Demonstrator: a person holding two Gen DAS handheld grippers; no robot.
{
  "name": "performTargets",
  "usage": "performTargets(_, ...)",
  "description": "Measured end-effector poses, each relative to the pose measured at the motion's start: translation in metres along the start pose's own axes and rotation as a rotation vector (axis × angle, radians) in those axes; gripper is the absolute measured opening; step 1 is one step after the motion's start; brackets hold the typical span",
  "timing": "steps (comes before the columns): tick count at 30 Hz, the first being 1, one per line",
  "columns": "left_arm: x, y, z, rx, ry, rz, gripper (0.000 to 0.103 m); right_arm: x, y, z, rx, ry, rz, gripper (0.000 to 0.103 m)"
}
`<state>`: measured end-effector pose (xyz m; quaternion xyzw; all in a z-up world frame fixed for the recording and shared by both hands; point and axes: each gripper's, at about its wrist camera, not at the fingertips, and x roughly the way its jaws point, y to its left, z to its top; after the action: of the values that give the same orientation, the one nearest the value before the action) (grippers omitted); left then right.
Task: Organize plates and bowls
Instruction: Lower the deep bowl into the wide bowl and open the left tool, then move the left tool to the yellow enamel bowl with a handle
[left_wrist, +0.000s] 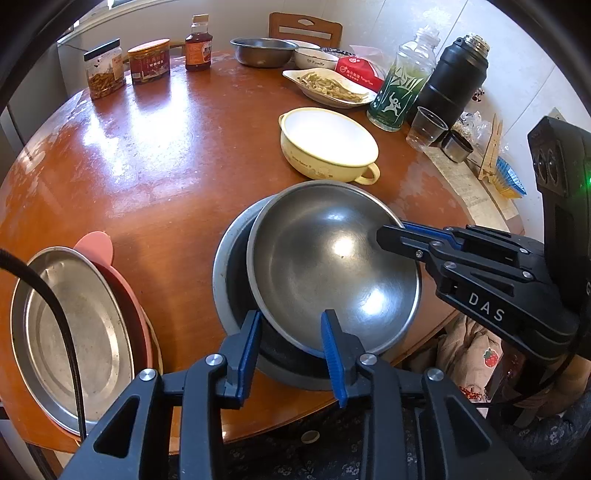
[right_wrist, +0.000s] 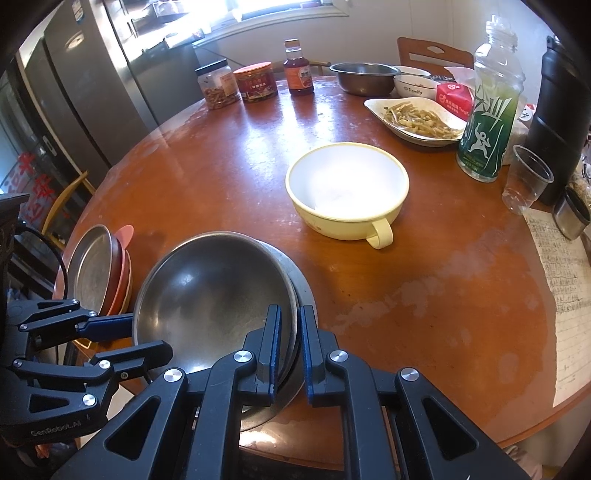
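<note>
L fingers: we see the left gripper with blue pads set apart astride the near rim of the top steel bowl; rim sits between them, a gap shows on each side, so we log it as parted, no squeeze.
R fingers: the right gripper has its pads pinched onto the rim of the same bowl; we log it as clamped on the rim.
Top steel bowl: tilted, resting inside the lower steel bowl, shifted toward its far-right side; near the table's front edge.
Lower steel bowl: sits on the table, between the plate stack and the R gripper.
Plate stack: steel plate on top of pink plates, at the table's left-front edge, apart from the bowls.
Yellow bowl: white inside, w/ handle facing front; stands alone behind the steel bowls, near but not touching.
Far side: steel basin, white bowl, dish of food.
Other items: two jars, sauce bottle, green-label bottle, black flask, plastic cup, all along the table's back and right.
Contents of steel bowls: none seen.
</note>
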<state>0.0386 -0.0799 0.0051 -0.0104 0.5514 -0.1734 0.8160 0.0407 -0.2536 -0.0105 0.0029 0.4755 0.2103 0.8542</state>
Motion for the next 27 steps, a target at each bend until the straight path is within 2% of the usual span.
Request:
performTargets(9, -0.005, 0.002, -0.002, -0.002, -0.005, 0.006, 0.044, -0.001, 0.002, -0.001, 0.0, 0.003, 0.003, 0.012)
performTargets(14, -0.014, 0.003, -0.002, -0.009, -0.037, 0.008, 0.047, -0.006, 0.0, -0.001, 0.017, -0.008, 0.018, 0.017)
performTargets(16, -0.019, 0.004, -0.001, -0.012, -0.052, 0.008, 0.052, -0.008, -0.002, -0.001, 0.023, -0.014, 0.023, 0.017)
performTargets(27, -0.03, 0.009, 0.006, -0.033, -0.107, 0.046, 0.054, -0.022, -0.009, -0.001, 0.046, -0.054, 0.031, 0.025)
